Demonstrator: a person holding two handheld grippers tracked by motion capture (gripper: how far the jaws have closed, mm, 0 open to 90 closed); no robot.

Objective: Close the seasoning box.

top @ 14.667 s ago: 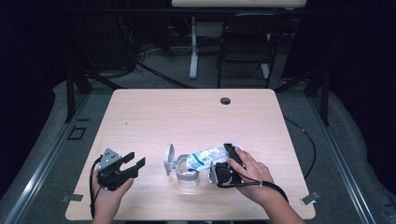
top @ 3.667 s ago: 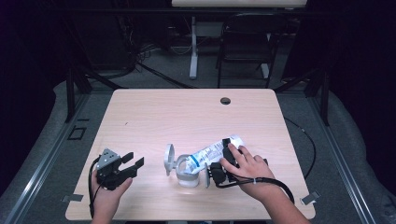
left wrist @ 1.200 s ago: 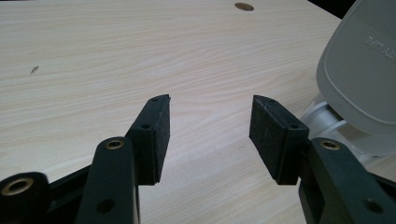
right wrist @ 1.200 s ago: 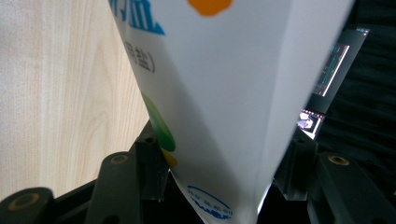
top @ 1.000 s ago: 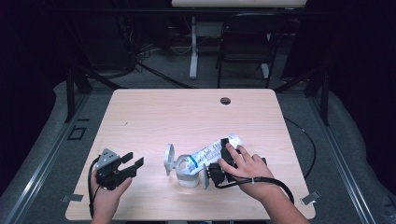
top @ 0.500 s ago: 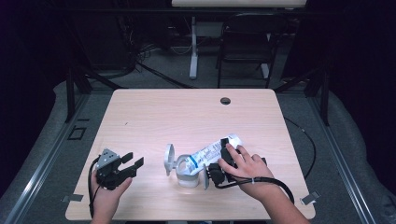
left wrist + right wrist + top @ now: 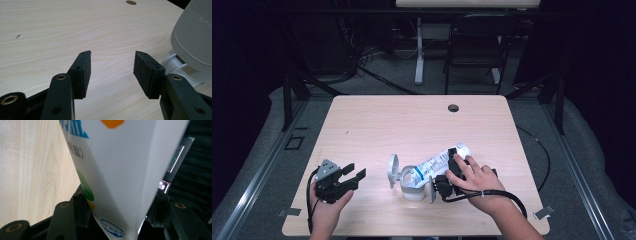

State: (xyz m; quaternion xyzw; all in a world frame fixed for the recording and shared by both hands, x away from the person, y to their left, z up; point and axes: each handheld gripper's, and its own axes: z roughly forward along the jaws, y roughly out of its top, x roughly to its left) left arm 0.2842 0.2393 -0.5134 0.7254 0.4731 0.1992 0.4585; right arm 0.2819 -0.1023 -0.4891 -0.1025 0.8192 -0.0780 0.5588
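A white printed pouch [image 7: 438, 161] lies tilted, its lower end over a clear round container [image 7: 412, 190] near the table's front. The container's grey lid [image 7: 392, 170] stands flipped open on its left side. My right gripper [image 7: 451, 172] is shut on the pouch, under the person's hand; in the right gripper view the pouch [image 7: 117, 167] fills the gap and both pads press its sides. Off to the left my left gripper [image 7: 354, 171] rests open and apart from the container. Its view looks between bare pads [image 7: 112, 72] across the wood, with the lid [image 7: 195, 35] at the right.
The light wooden table [image 7: 412, 125] has a round cable hole [image 7: 453, 107] near its far edge. A dark chair [image 7: 474, 50] and a white table leg [image 7: 418, 55] stand on the floor behind. A cable trails from the right hand.
Over the last second nothing has visibly moved. Since the oldest frame the right hand has shifted slightly left along the pouch.
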